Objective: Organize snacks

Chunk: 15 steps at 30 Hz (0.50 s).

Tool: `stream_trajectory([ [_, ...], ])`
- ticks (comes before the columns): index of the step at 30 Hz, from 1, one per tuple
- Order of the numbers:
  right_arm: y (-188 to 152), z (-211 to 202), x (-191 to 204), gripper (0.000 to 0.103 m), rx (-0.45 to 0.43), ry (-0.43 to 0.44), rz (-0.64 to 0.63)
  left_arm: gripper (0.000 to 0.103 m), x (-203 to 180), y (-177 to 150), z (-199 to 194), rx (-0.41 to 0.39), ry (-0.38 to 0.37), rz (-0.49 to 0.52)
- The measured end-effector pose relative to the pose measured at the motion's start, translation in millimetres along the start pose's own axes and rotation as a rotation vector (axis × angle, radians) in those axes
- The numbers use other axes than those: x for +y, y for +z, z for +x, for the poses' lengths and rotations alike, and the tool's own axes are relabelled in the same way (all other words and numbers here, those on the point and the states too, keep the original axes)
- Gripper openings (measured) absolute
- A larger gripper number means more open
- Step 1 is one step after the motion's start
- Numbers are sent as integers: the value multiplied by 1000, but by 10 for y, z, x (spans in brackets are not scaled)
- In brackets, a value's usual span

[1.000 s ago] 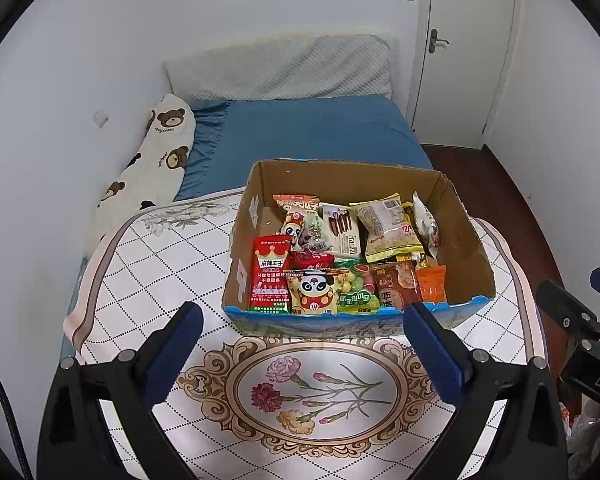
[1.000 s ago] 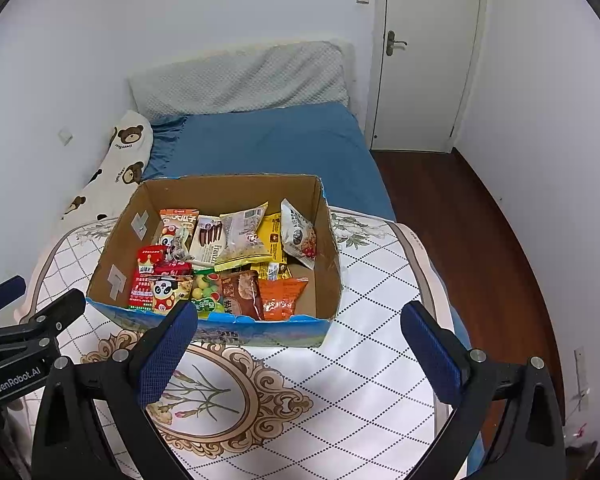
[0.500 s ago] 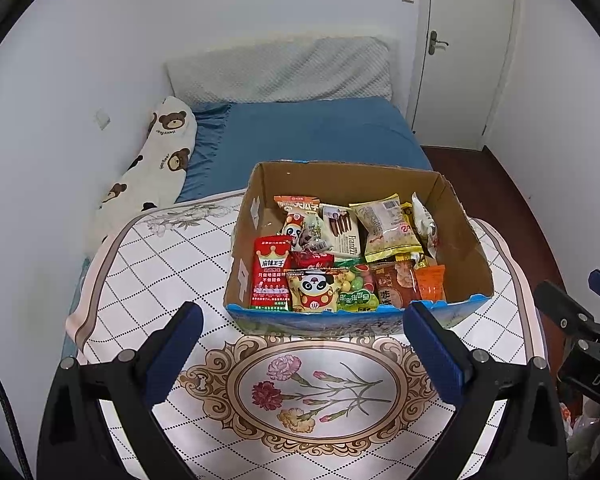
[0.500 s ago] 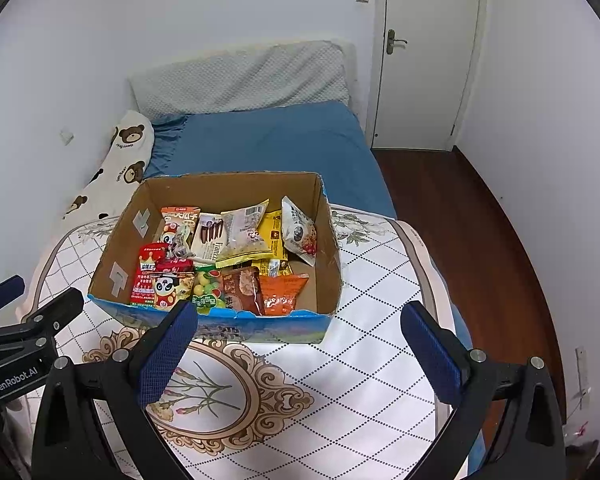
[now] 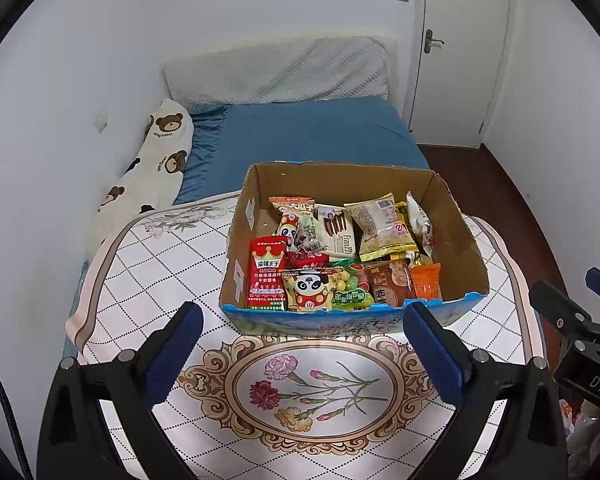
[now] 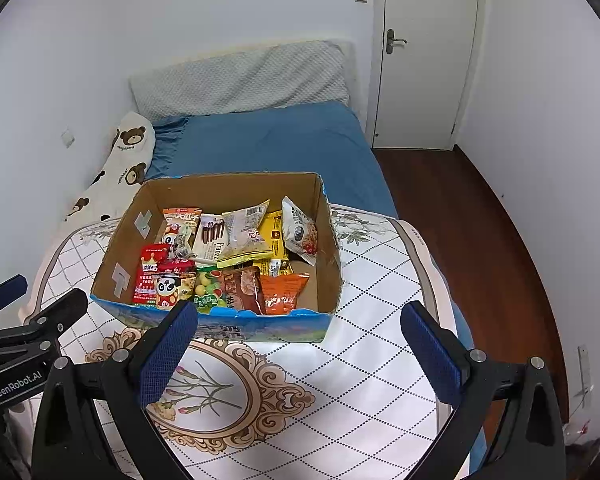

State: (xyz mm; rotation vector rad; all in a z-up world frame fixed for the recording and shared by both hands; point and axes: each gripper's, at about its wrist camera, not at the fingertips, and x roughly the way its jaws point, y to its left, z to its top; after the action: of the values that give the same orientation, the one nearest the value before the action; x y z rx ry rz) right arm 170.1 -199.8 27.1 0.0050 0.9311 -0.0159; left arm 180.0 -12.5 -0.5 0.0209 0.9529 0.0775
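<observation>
Both cameras sit slightly farther back from the cardboard box [image 5: 352, 248] than a second ago, so the box appears a little higher in each view; its contents keep their places. Snack packets [image 5: 340, 256] fill the box floor in two rough rows, none lying on the tablecloth [image 5: 159, 264] outside it. Such a filled box fits either a sorted result or a stock awaiting sorting; the retreat alone does not settle which. The left gripper [image 5: 300, 350] hangs before the box's near wall, fingers spread wide and empty. The right gripper [image 6: 300, 350] hangs before the same wall, nearer its right corner, likewise spread and holding nothing.

The packets are glossy, crinkled film pouches, flat and pillow-shaped, in red, yellow, green and orange. The box is matte brown corrugated board with a torn, blue-printed near rim. Beneath the box, the tablecloth is a smooth white sheet with a dotted diamond grid and a floral medallion [image 5: 312, 388]. Beyond the box lies a blue bed [image 5: 308, 136].
</observation>
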Motion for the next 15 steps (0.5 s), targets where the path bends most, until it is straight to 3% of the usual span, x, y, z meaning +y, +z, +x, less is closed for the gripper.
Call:
stream_trajectory([
  [15,-8,-8,-19,103,5,2,4,102,-9,-12,-9,-2,-3,7],
])
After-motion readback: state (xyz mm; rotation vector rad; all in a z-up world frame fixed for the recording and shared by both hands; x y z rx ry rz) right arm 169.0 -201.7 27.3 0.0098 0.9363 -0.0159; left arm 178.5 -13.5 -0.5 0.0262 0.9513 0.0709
